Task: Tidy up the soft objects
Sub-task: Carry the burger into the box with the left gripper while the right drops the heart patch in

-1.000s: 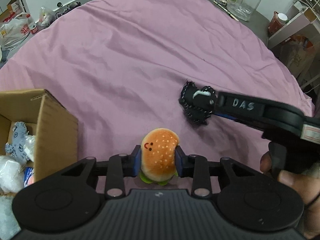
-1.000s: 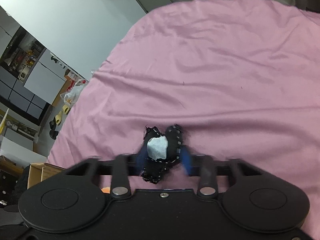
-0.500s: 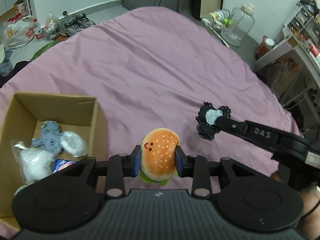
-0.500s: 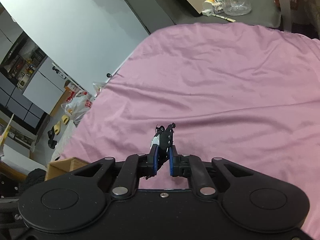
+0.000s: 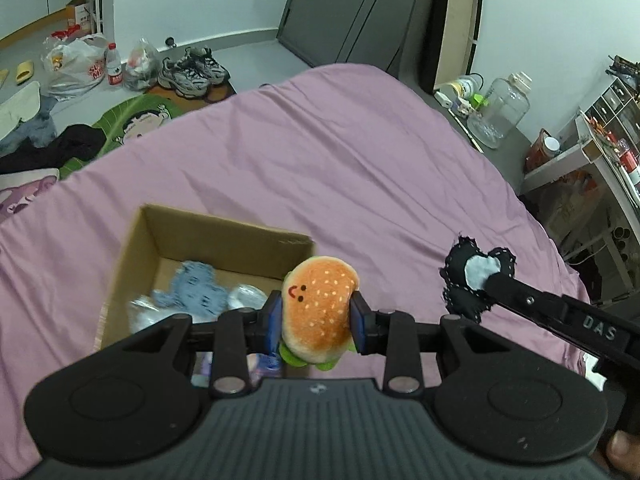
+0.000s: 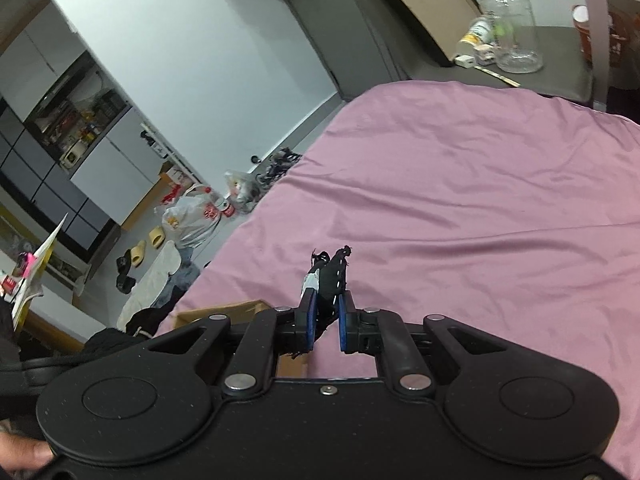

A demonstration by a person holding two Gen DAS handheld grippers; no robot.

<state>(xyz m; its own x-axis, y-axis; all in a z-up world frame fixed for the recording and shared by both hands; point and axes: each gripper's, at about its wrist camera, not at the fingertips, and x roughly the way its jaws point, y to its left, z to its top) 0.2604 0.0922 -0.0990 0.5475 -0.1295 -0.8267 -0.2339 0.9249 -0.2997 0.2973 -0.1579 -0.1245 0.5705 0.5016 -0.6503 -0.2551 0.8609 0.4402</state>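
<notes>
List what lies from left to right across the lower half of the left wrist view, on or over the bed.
cardboard box → blue-grey soft toy inside it → burger plush held in the left gripper → black heart-shaped fabric piece held by the right gripper.

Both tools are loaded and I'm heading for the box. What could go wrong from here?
1. The burger plush hangs near the cardboard box's right wall; released here, it might catch the rim and roll onto the pink sheet.
2. The right tool pinches the thin black felt piece only at its lower part, so it could slip out in transit.
</notes>
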